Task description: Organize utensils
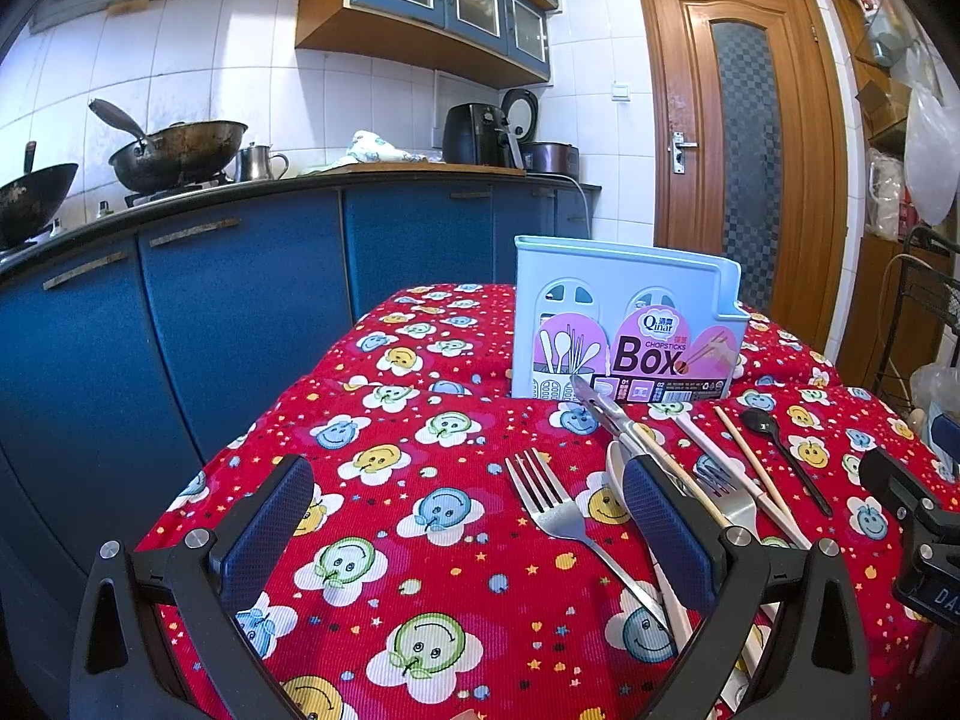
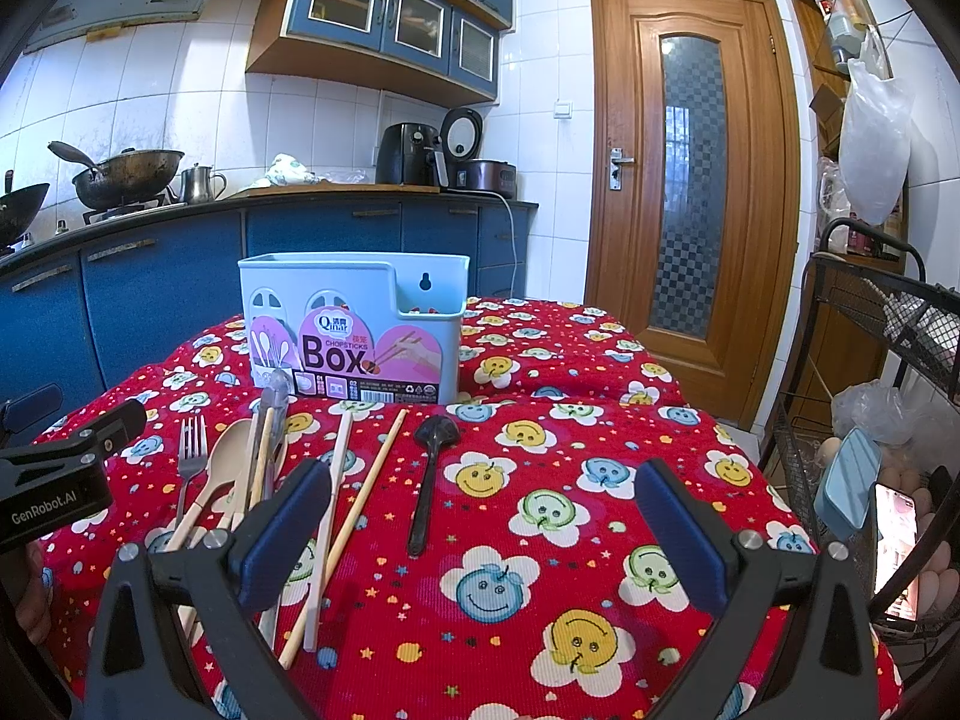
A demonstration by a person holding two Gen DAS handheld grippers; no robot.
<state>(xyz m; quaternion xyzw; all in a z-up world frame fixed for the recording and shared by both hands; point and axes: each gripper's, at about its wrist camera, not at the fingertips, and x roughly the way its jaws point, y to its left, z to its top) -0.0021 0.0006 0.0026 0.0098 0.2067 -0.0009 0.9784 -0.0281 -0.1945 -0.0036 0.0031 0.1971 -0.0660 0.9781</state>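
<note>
Hovering over the red smiley-print counter [image 2: 540,360], both grippers are empty with jaws spread wide: the left gripper [image 1: 468,516] above the steel fork [image 1: 558,510], the right gripper [image 2: 480,516] near the black spoon [image 2: 429,468]. Utensils lie loose and overlapping toward the near edge; the blue holder [image 2: 354,324] stands mid-counter behind them. Crossed chopsticks [image 2: 348,528] could roll or drag neighbours if pinched carelessly. Its label reads "Qinar CHOPSTICKS BOX"; the left gripper's body reads "GenRobot.AI".

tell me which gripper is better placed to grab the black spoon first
Right. The black plastic spoon lies straight ahead between the right gripper's open jaws. From the left gripper it sits far right, beyond the chopsticks.
</note>
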